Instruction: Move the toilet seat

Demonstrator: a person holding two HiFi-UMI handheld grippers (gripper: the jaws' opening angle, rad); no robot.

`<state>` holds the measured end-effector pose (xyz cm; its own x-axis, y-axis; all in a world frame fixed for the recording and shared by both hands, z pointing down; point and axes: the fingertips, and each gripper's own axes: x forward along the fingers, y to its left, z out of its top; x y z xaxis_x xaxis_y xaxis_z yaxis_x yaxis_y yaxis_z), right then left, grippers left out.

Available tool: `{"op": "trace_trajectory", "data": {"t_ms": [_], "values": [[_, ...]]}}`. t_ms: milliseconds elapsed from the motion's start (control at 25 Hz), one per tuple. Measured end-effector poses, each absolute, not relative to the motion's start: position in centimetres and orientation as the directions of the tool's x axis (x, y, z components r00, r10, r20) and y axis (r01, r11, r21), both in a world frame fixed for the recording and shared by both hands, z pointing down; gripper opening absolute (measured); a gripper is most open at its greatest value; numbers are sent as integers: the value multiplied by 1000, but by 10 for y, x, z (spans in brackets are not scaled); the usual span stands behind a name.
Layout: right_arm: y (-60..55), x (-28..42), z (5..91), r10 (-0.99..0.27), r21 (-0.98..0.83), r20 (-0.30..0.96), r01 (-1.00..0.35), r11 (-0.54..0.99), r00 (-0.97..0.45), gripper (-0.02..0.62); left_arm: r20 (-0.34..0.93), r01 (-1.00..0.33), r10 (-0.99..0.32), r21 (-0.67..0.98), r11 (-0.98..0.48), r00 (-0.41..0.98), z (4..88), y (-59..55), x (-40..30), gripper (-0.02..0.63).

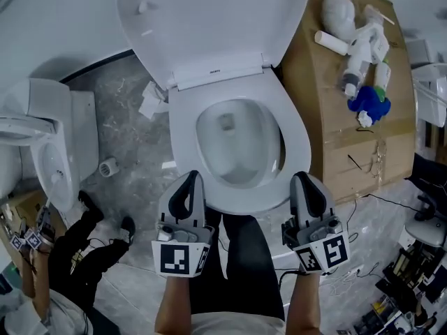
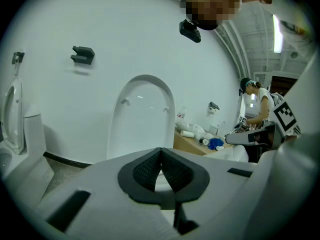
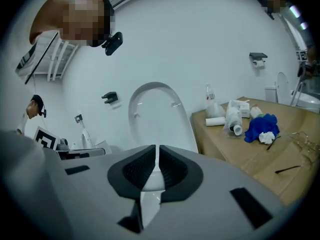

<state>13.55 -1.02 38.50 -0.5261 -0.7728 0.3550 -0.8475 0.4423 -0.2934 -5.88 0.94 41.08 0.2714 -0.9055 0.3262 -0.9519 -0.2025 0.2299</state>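
Seat [image 1: 297, 135] down on bowl, lid [image 1: 209, 19] raised at 12. Left gripper [image 1: 188, 180] at 7, right gripper [image 1: 302, 180] at 5. Both sit at seat's front rim, jaws closed, empty, likely to hook under and lift.

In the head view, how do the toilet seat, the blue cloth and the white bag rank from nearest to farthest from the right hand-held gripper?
1. Toilet seat: just ahead of the right hand-held gripper.
2. Blue cloth: on the cardboard, to the right.
3. White bag: at the cardboard's far end.
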Motion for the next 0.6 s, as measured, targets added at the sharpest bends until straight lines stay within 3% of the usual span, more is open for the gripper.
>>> {"op": "trace_trajectory", "data": {"t_ms": [600], "values": [[-42,123,359,-778,-265,309,-835,482,-547,13,297,-954,-922,244,-177,247,386,-18,-75,9]]}}
